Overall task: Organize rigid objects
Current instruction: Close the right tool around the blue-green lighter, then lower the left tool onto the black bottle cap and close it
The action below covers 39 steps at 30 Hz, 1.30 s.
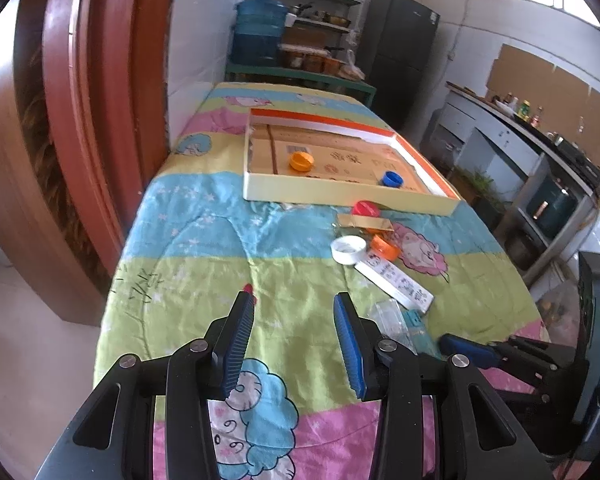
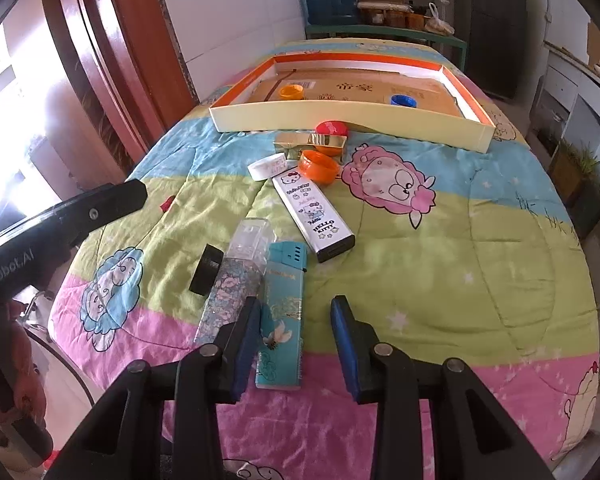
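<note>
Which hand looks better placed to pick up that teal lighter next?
The right. The right gripper is open directly over the teal lighter, which lies between its fingers. The left gripper hangs over bare blanket.

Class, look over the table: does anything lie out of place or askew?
Yes. Only two caps, an orange cap and a blue cap, sit in the shallow box. The Hello Kitty case and teal lighter lie askew on the quilt.

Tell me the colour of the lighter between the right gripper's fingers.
Teal lighter with a flower print, clearest in the right wrist view.
</note>
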Motion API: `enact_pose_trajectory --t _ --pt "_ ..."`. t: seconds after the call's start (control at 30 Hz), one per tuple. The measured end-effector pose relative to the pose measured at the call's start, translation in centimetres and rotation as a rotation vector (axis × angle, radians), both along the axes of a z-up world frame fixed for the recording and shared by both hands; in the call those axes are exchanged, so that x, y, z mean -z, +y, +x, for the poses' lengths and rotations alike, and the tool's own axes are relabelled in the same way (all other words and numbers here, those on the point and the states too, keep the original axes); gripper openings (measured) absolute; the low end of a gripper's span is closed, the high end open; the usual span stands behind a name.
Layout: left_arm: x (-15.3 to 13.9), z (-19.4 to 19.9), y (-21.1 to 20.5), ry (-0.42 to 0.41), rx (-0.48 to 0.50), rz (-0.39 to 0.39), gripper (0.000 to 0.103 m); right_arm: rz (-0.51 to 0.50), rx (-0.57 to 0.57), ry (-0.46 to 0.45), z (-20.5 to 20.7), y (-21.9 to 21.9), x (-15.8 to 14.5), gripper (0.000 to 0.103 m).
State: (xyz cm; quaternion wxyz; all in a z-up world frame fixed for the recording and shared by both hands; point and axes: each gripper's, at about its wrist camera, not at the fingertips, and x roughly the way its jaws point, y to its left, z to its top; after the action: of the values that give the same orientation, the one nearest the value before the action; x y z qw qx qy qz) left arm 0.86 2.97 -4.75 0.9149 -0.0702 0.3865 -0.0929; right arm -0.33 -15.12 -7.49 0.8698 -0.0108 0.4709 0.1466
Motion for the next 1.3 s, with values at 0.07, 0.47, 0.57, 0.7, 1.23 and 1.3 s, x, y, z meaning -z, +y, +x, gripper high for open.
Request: enact_pose_trajectory --t 0.07,0.47,0.57,0.7,1.23,1.3 --pt "0.1 -0.2 -0.3 -0.002 0.034 -0.004 0.043 0.019 -0.015 0.004 0.0 0.1 0.0 0.022" --pt "1.8 -1.6 -3.0 0.029 0.233 0.05 0.043 -0.022 0.048 -0.046 -0.1 -2.1 -1.1 0.022" --pt "2.3 -2.2 -3.6 0.035 0.264 0.067 0.043 -0.015 0.058 -0.043 -0.1 -2.5 -1.1 0.022" --pt "3.3 -2.0 -4.5 0.05 0.283 0.094 0.043 -0.005 0.063 -0.042 0.0 -2.7 -1.0 0.022" --pt "4.0 1.1 -5.4 0.066 0.298 0.036 0.043 0.011 0.079 -0.034 0.1 -3.5 -0.9 0.022" --pt "4.1 1.1 -5.8 0.054 0.298 0.056 0.042 0.011 0.08 -0.032 0.1 -3.5 -0.8 0.022"
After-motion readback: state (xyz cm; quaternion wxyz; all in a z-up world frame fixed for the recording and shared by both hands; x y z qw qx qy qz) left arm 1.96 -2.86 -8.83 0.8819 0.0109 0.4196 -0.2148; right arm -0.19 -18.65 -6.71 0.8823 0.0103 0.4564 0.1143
